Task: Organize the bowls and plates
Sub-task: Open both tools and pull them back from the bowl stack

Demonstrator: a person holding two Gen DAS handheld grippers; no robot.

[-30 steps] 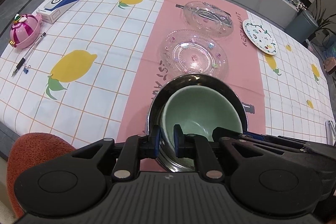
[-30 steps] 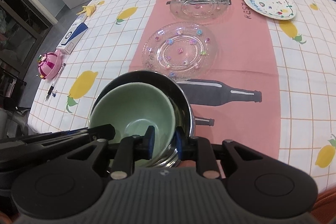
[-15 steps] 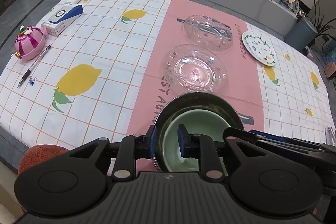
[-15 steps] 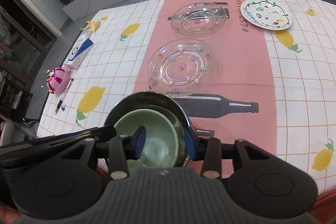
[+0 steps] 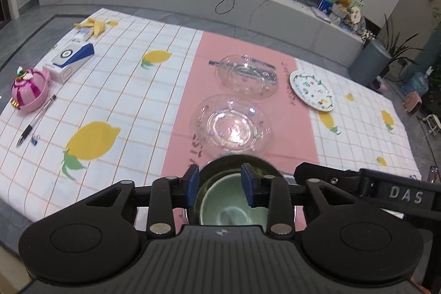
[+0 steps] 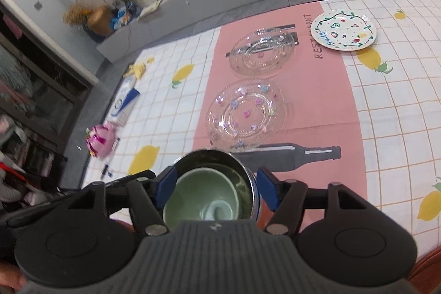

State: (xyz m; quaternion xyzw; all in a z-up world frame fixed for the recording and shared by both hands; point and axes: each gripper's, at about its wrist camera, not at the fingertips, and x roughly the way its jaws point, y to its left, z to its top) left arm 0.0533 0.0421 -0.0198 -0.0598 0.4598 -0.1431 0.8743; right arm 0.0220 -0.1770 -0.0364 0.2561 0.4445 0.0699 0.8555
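While both pairs of tongs hang above the near table edge, their jaws have just been opening — the left gripper (image 5: 219,185) narrowly parted, the right gripper (image 6: 217,190) wide, neither pressing anything. Below and between the blue pads sits the green bowl (image 5: 234,207), nested in the steel bowl (image 6: 234,164). Toward 12 o'clock lies a glass plate (image 6: 246,113), then a second glass plate (image 6: 261,51) — and at 1 o'clock the painted plate (image 6: 343,30).
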